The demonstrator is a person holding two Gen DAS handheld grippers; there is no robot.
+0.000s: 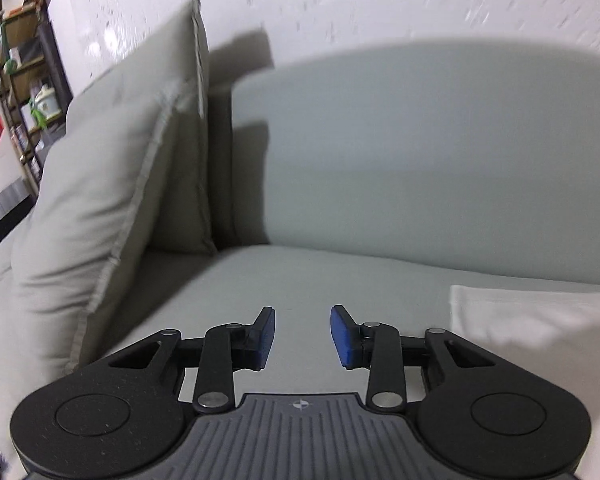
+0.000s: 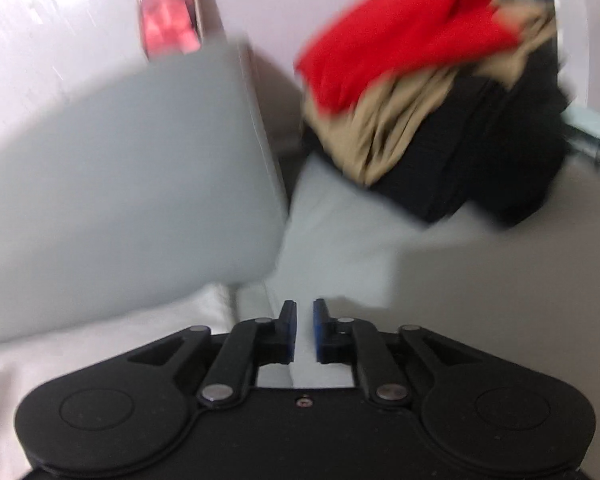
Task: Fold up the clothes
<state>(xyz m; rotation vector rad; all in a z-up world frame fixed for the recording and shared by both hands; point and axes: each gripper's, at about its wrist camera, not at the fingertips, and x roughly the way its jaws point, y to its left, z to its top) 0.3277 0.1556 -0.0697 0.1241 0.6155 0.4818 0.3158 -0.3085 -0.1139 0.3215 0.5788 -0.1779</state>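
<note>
In the left wrist view a white folded garment (image 1: pixel 532 320) lies on the grey sofa seat (image 1: pixel 300 276), at the right. My left gripper (image 1: pixel 302 334) hovers over the bare seat to the left of it, open, with nothing between its blue pads. The right wrist view is blurred. It shows a pile of clothes ahead to the right: a red garment (image 2: pixel 400 40) on top, a tan one (image 2: pixel 396 124) under it, and black ones (image 2: pixel 480 160) below. My right gripper (image 2: pixel 305 330) is low over the seat with its jaws a narrow gap apart and holds nothing. White cloth (image 2: pixel 100 344) lies at its lower left.
A large grey cushion (image 1: pixel 100 200) leans against the sofa back at the left. A shelf unit (image 1: pixel 24 72) with boxes stands by the far left wall. In the right wrist view a grey backrest cushion (image 2: pixel 140 180) fills the left side.
</note>
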